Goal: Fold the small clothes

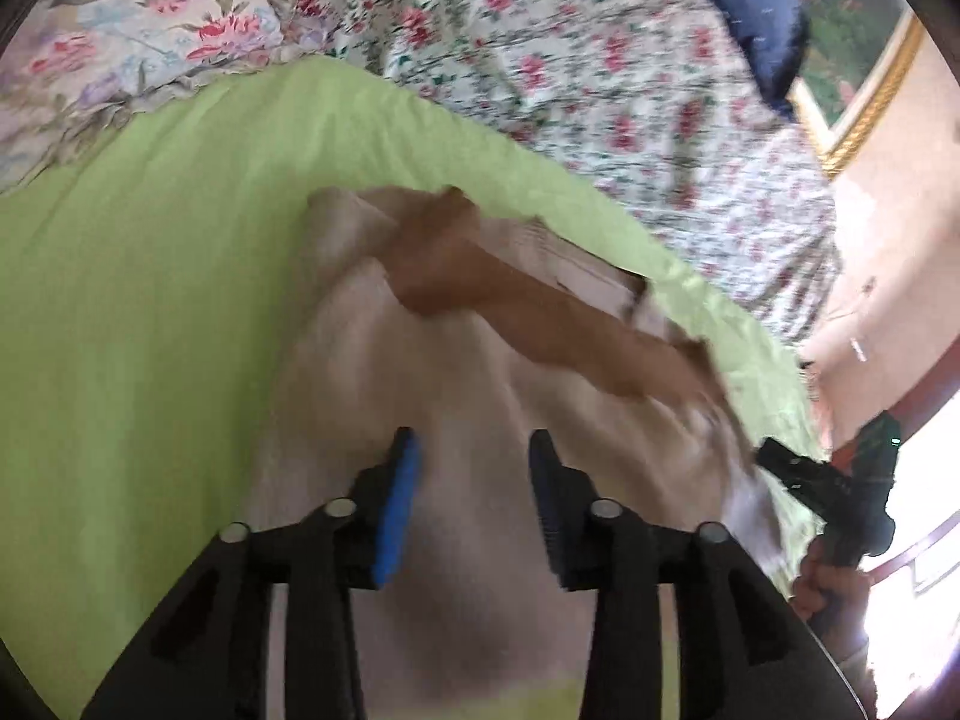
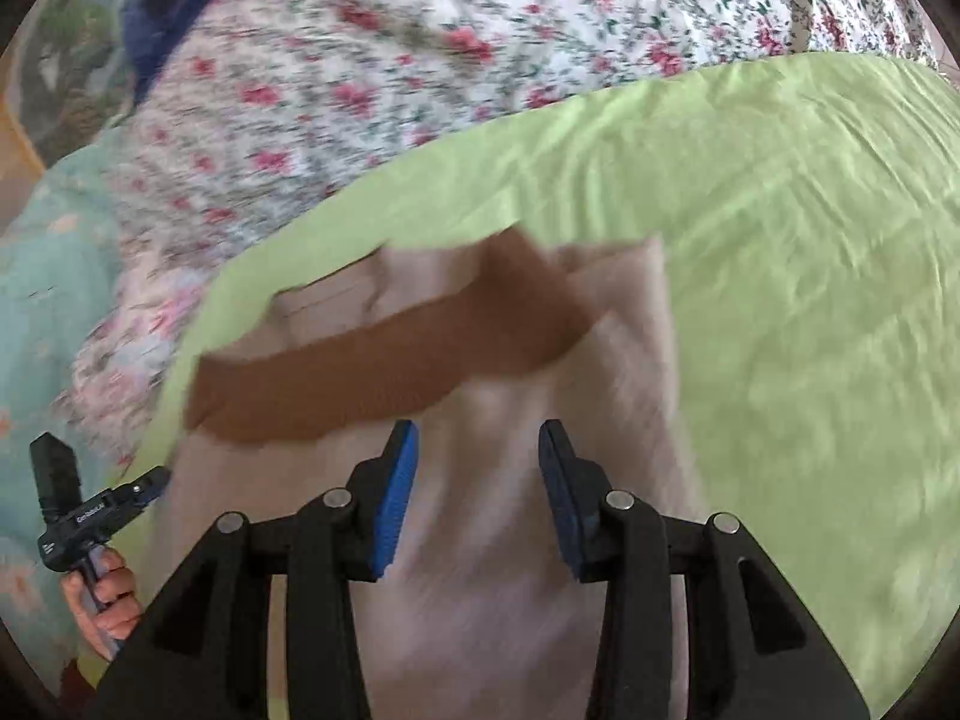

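A small beige garment [image 1: 468,408] with a brown band [image 1: 480,276] lies on a lime-green sheet [image 1: 150,300]. My left gripper [image 1: 474,450] hovers above its near part, jaws open and empty. In the right wrist view the same garment [image 2: 510,480] and its brown band [image 2: 372,360] lie on the green sheet [image 2: 810,300]. My right gripper [image 2: 478,438] is open and empty above the garment. Each gripper shows at the other view's edge: the right one [image 1: 840,480] and the left one [image 2: 78,516], hand-held. Both views are motion-blurred.
A floral bedspread [image 1: 600,90] lies beyond the green sheet and also shows in the right wrist view [image 2: 390,90]. A dark blue pillow [image 1: 750,6] sits at the far side. A floral pillow [image 1: 120,36] is at the far left. A framed picture [image 1: 858,78] hangs on the wall.
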Tool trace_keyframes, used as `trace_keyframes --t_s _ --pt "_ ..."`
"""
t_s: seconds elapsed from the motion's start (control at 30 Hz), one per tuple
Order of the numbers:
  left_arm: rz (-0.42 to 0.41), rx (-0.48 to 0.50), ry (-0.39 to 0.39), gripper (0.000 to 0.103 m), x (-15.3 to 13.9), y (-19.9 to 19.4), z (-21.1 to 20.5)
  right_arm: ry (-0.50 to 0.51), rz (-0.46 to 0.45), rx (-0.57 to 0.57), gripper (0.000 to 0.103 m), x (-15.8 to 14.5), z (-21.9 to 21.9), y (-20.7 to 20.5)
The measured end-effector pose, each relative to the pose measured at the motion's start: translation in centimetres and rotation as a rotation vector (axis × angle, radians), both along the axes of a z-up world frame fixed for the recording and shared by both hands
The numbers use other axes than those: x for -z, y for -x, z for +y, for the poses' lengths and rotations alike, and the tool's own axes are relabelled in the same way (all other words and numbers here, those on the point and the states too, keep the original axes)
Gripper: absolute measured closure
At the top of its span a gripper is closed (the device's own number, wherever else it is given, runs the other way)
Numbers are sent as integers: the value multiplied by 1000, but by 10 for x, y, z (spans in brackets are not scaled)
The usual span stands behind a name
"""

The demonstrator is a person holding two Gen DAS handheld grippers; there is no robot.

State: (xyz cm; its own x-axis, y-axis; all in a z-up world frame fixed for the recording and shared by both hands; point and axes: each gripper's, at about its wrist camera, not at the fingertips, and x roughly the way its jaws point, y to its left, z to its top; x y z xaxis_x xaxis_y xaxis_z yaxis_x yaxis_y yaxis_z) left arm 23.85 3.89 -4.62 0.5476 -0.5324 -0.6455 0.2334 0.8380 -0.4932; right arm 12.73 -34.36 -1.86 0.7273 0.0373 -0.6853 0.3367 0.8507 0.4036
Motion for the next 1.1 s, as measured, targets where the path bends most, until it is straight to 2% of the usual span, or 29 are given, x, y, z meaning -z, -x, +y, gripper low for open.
trace_keyframes --t_s 0.07,0.2,0.43,0.63,0.83,1.0,1.1 --pt "1 18 25 52 -3 31 -2 -17 -12 -25 59 4 21 17" --pt "39 48 66 50 6 86 -10 -52 -36 -51 57 5 50 46" --pt "115 30 117 45 33 125 -19 -70 -24 -100 52 10 83 71" --pt "142 -32 164 40 45 125 -11 -84 -17 -105 50 13 90 83" --pt "133 -125 193 33 46 102 2 -81 -14 -94 49 13 88 90" --pt "125 -233 278 33 57 74 22 -85 -20 -94 49 11 84 87" --pt "104 -270 239 38 55 57 23 -86 -21 -101 49 10 82 83"
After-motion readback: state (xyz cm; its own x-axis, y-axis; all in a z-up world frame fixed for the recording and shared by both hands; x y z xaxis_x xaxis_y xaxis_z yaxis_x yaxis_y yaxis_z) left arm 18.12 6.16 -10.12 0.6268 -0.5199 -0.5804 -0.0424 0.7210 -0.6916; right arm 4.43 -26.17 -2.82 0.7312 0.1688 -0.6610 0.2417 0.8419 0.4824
